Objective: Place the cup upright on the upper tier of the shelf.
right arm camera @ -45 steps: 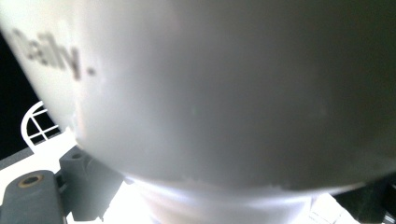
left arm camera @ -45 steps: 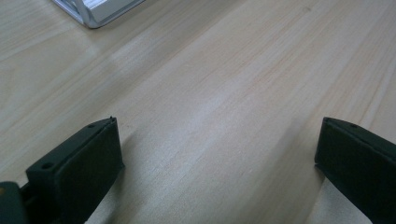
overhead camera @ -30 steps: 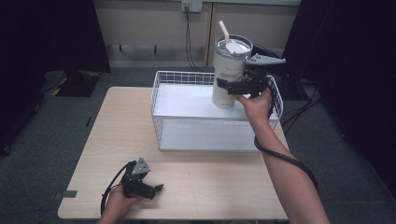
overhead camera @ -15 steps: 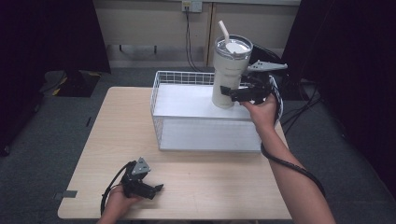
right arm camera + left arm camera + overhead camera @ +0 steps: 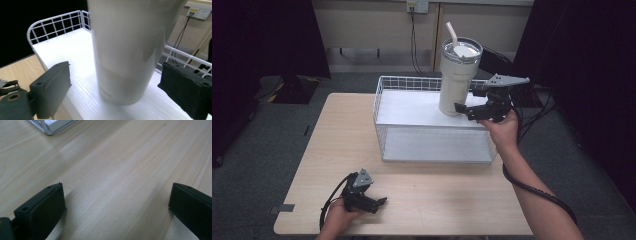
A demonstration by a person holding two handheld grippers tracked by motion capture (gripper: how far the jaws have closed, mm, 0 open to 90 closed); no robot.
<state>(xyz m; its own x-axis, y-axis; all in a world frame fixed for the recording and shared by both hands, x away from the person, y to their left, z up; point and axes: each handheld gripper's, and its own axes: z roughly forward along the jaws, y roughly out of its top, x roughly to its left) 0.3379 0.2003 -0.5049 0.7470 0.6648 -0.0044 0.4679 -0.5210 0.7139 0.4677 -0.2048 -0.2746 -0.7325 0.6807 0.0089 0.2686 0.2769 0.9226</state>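
Black R gripper (image 5: 115, 82) jaws wide, flanking tumbler (image 5: 127, 50) (L gripper (image 5: 115, 202) open).

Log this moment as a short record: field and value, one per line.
setting: wooden table with a white wire basket
object: cream tumbler with lid and straw, upright inside the basket
right gripper: jaws open on either side of the tumbler base, not touching it
left gripper: jaws open, low over bare table near the front edge

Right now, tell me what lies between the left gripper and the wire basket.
Bare wooden tabletop and nothing else separates the left gripper from the wire basket, as the high view shows.
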